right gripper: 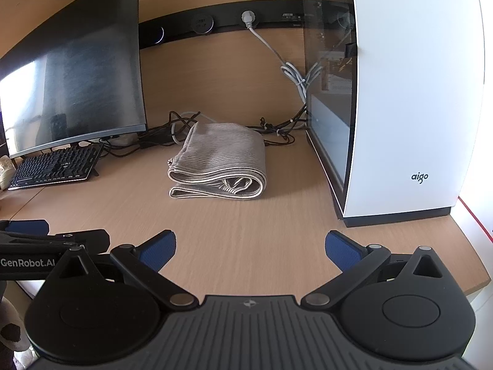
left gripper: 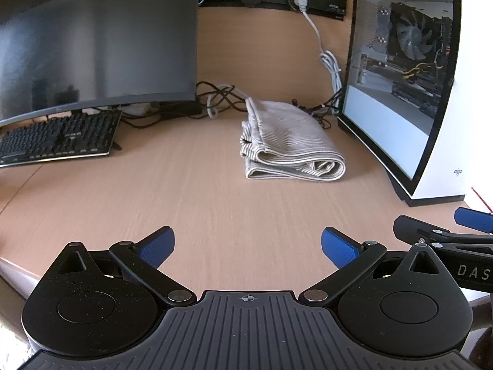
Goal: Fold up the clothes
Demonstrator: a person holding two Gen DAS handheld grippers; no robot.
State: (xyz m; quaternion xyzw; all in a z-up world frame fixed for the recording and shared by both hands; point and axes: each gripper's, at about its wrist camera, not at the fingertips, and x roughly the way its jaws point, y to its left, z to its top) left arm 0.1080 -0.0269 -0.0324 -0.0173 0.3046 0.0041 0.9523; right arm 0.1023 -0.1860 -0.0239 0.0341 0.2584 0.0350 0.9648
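Fingers spread wide, empty; "aigo" on white PC case.

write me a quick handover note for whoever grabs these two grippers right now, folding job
Left gripper: open, empty, hovering over bare desk near the front edge.
Right gripper: open, empty, beside the left one, also over bare desk.
Striped garment: lying folded in a compact bundle toward the back of the desk, between the monitor and the white PC case, cables just behind it. Neither gripper touches it.
Done: the garment looks folded and set down.
Left: no other clothes are in view; check the loose inner layers at the bundle's front edge.
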